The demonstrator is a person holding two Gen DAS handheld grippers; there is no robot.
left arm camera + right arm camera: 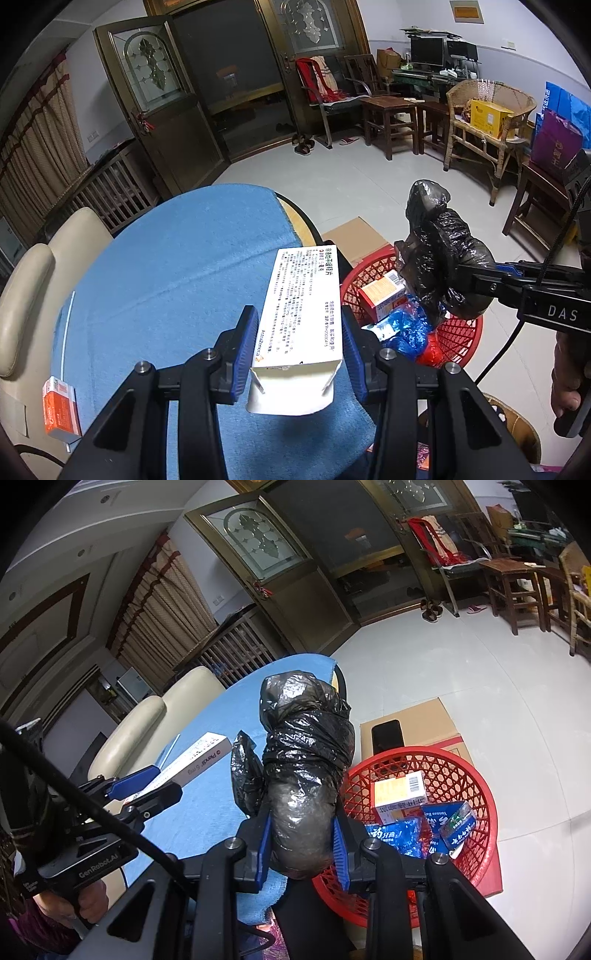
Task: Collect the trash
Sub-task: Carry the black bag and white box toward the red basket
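Observation:
My left gripper is shut on a long white medicine box and holds it above the blue cloth of the round table, near its right edge. My right gripper is shut on a rolled black plastic bag and holds it beside the table, left of and above the red basket. The basket stands on the floor with an orange and white box and blue packets inside. The right gripper and the bag also show in the left wrist view.
A small orange box and a white stick lie at the table's left edge. A cream chair stands left of the table. A flat cardboard box with a black phone lies behind the basket. Wooden chairs and stools line the far wall.

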